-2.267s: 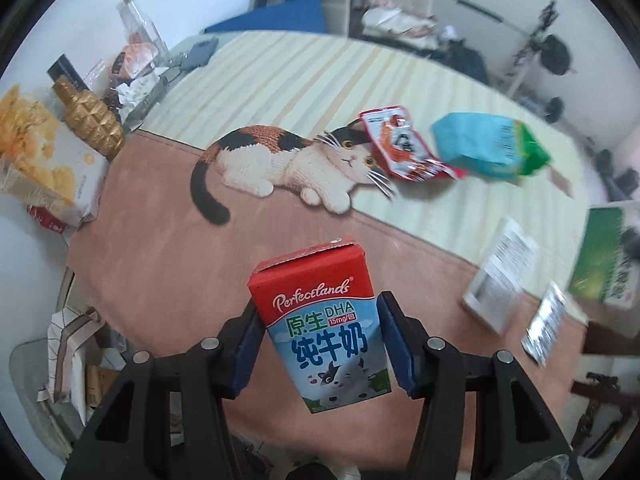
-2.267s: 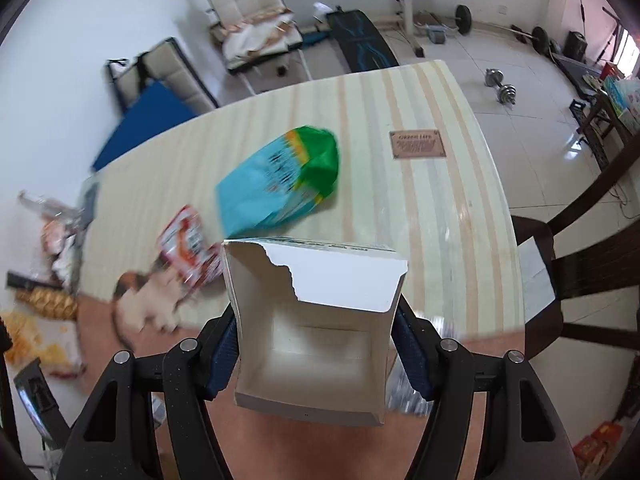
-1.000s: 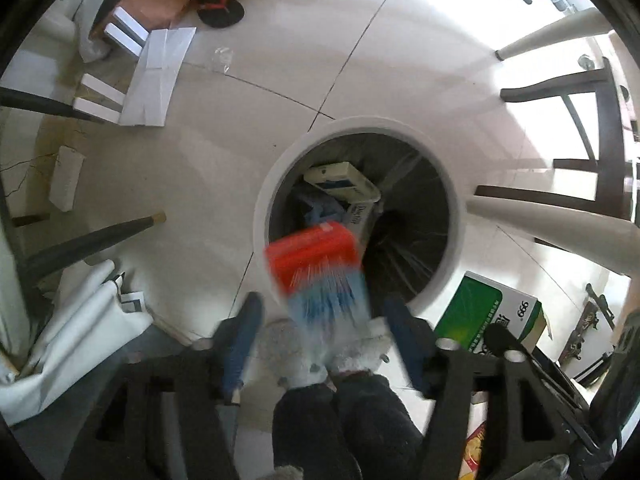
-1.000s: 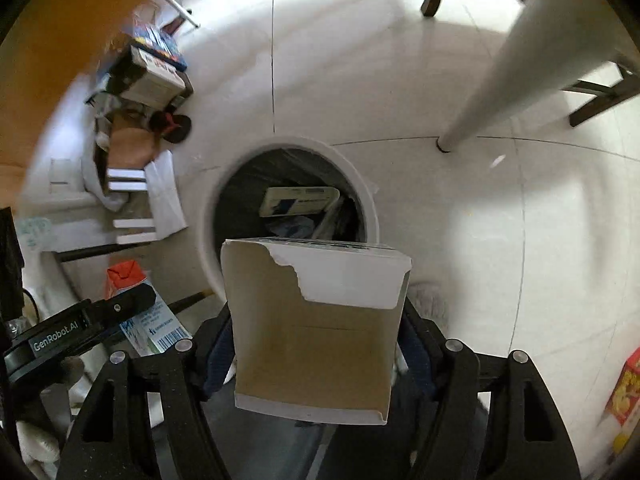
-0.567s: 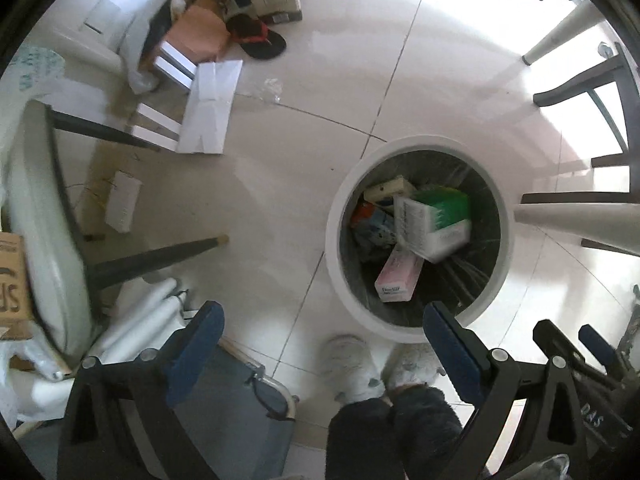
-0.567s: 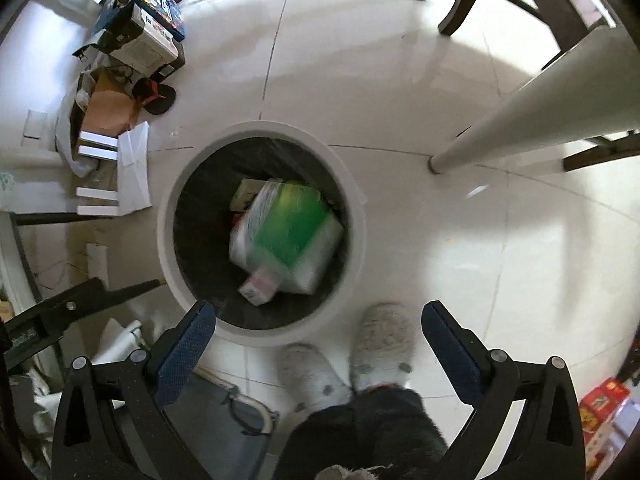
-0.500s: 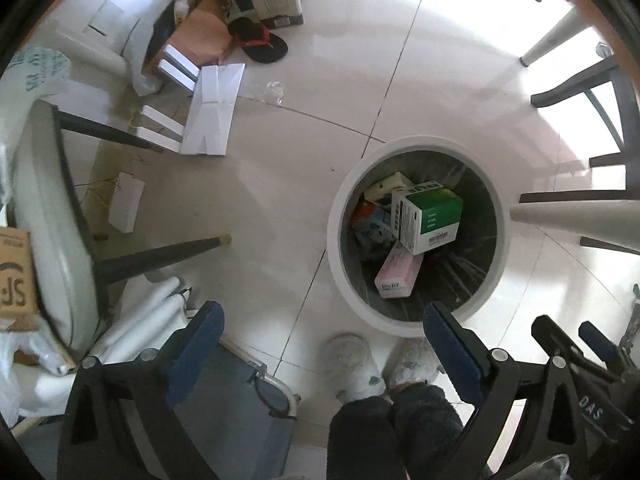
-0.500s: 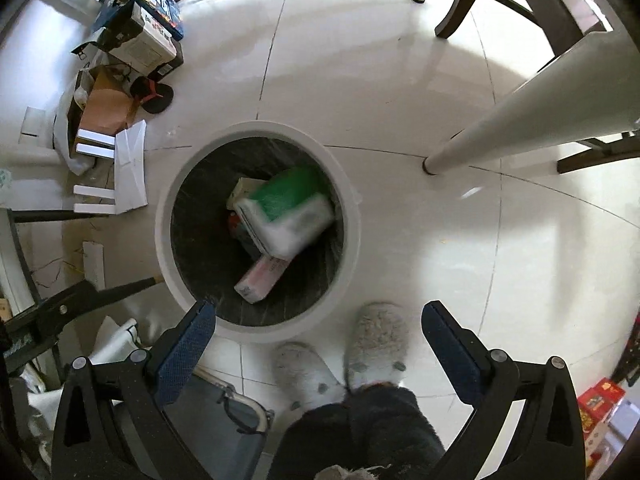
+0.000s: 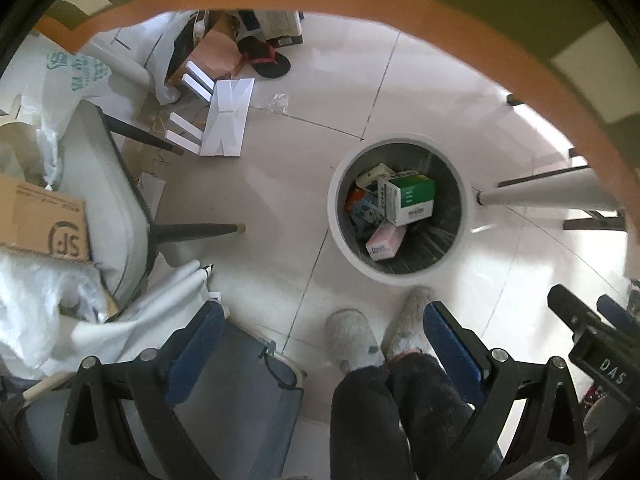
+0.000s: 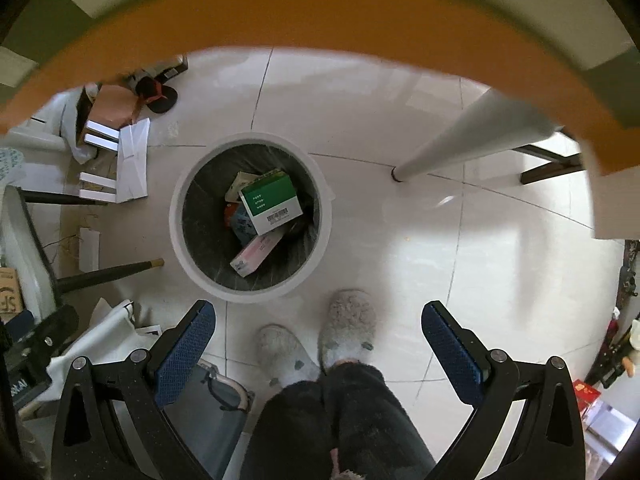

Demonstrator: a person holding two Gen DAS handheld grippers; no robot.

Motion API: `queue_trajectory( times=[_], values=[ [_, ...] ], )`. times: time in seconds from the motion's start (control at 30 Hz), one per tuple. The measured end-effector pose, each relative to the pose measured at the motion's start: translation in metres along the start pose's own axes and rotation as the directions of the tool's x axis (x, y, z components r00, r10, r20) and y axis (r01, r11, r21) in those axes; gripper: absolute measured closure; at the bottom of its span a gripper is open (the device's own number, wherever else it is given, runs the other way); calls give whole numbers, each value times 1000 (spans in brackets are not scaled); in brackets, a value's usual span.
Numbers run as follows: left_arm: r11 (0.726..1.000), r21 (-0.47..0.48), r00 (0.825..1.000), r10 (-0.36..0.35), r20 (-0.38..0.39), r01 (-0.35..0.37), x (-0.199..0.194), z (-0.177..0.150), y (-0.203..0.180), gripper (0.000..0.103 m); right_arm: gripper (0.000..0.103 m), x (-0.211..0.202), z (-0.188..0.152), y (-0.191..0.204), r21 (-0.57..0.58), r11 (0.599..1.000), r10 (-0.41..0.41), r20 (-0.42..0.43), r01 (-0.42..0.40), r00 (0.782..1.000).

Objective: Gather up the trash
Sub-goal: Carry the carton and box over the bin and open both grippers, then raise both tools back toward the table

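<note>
Left gripper (image 9: pixel 320 344) and right gripper (image 10: pixel 318 338) are held wide open and empty above the white trash bin (image 10: pixel 178 240), green-white carton (image 10: pixel 272 202) inside; table edge (image 10: pixel 320 12) may be struck on lifting

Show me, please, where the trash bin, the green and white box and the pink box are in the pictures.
trash bin (image 10: pixel 174 216): right wrist view, left side of its white rim.
green and white box (image 10: pixel 269 196): right wrist view, its green top face.
pink box (image 9: pixel 385 242): left wrist view, its pink face.
</note>
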State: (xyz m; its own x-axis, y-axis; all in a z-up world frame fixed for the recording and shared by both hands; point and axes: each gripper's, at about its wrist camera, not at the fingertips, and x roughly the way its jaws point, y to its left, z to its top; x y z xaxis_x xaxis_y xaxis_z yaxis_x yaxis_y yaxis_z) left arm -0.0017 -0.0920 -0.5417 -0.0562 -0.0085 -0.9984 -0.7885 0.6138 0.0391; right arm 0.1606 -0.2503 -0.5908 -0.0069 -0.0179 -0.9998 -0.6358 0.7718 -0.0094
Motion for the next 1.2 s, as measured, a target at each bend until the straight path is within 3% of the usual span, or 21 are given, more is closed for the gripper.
queue_trajectory(
  times=[0.43, 0.8, 0.97, 1.1, 1.2],
  values=[
    [999, 40, 998, -30, 62, 28, -140, -36, 1, 1, 0, -157, -35, -8, -45, 999, 20, 41, -18, 999],
    [999, 36, 984, -38, 173, 32, -253, -31, 1, 1, 0, -294, -44, -5, -54, 990, 134, 97, -129, 986],
    [999, 49, 966, -24, 258, 12, -301, 10, -17, 1, 0, -343, -8, -19, 13, 980, 196, 141, -199, 970],
    [996, 77, 947, 18, 321, -45, -322, 62, -47, 1, 0, -373, 50, -60, 103, 973, 180, 222, -207, 958],
    [990, 103, 940, 57, 337, -97, -324, 111, -79, 1, 0, -371, 106, -103, 209, 957, 155, 219, -202, 963]
  ],
)
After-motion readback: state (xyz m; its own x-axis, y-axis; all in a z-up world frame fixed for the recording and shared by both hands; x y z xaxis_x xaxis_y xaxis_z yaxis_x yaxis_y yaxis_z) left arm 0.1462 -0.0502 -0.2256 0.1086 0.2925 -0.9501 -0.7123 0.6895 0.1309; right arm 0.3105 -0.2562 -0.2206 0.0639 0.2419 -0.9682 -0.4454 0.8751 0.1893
